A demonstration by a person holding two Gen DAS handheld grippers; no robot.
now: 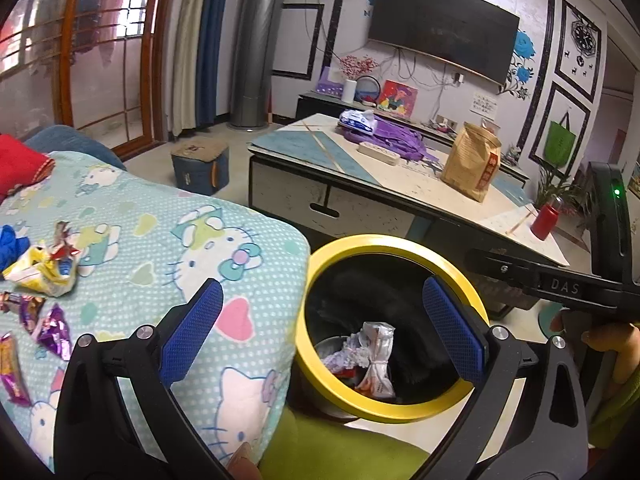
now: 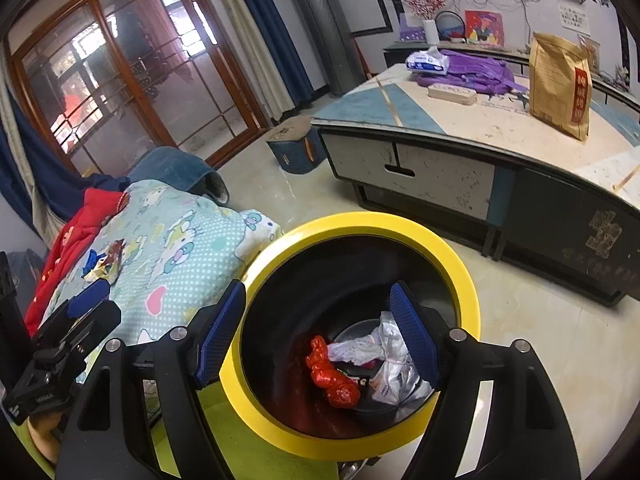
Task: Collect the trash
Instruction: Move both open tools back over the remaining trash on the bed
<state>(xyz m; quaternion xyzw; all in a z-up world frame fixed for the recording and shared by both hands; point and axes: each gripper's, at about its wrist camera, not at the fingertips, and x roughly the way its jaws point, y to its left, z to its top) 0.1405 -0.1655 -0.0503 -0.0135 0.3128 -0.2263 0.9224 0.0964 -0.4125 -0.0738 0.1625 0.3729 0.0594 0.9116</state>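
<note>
A black trash bin with a yellow rim (image 1: 400, 242) (image 2: 460, 264) stands on the floor beside the bed. Inside lie crumpled silver-white wrappers (image 1: 374, 356) (image 2: 390, 372) and a red wrapper (image 2: 330, 374). My left gripper (image 1: 320, 336) is open and empty, held over the bin's near left edge. My right gripper (image 2: 322, 332) is open and empty, right above the bin mouth. On the Hello Kitty blanket (image 1: 192, 240) (image 2: 188, 256) lie a yellow crumpled wrapper (image 1: 44, 270) (image 2: 102, 270), purple wrappers (image 1: 50, 328) and a pink-orange wrapper (image 1: 10, 364).
A low coffee table (image 1: 360, 208) (image 2: 440, 168) stands behind the bin, with a brown paper bag (image 1: 472, 160) (image 2: 560, 84), purple cloth and a power strip on it. A blue stool (image 1: 200, 164) (image 2: 294, 148) sits on the floor. Red clothing (image 2: 76, 236) lies on the bed.
</note>
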